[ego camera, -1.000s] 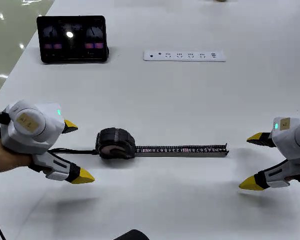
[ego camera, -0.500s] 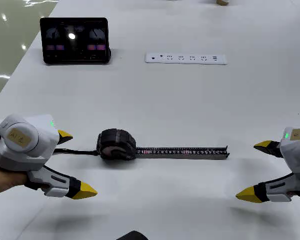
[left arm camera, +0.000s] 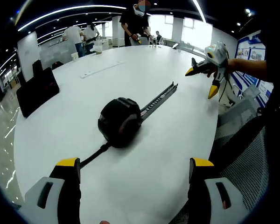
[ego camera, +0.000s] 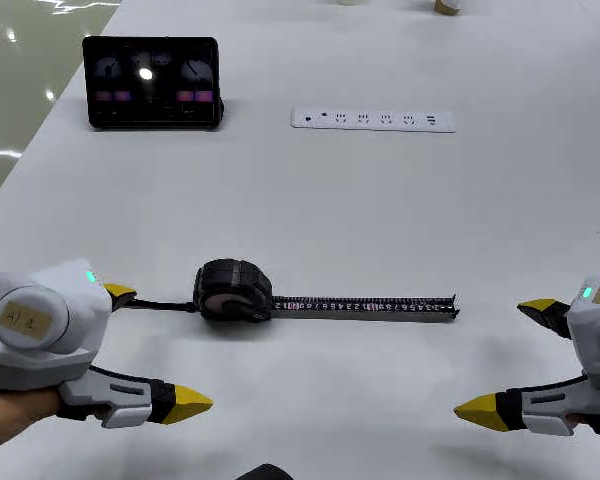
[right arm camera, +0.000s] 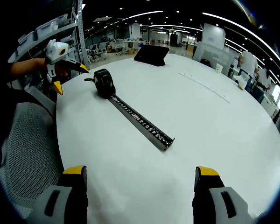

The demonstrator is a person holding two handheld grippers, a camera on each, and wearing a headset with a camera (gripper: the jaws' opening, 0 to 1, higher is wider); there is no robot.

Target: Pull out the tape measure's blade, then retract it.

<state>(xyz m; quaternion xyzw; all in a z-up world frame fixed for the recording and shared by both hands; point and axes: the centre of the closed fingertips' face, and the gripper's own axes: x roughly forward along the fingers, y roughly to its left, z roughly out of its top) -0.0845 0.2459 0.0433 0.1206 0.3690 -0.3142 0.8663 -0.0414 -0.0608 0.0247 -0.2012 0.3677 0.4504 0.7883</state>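
Tape measure [ego camera: 234,290] sits on the white table [ego camera: 400,210], centre-front, with the black case lying on its side. The blade [ego camera: 365,304] is drawn out flat to the right and its end hook [ego camera: 453,305] rests on the tabletop. A wrist strap [ego camera: 165,303] trails left off the case. The left gripper [ego camera: 162,348] hovers near the strap side, jaws spread wide and empty, apart from the case. The right gripper [ego camera: 492,357] hangs just past the hook end, jaws also spread and empty, not touching the blade. The pull-out half looks done: the blade is extended and lies there with nothing holding it, so it is probably locked. Retraction is left, and it likely needs the case steadied and the lock released or the blade fed back in. Neither has begun as far as the views show. A tablet [ego camera: 153,82] and a power strip [ego camera: 373,120] sit at the far side, not involved.
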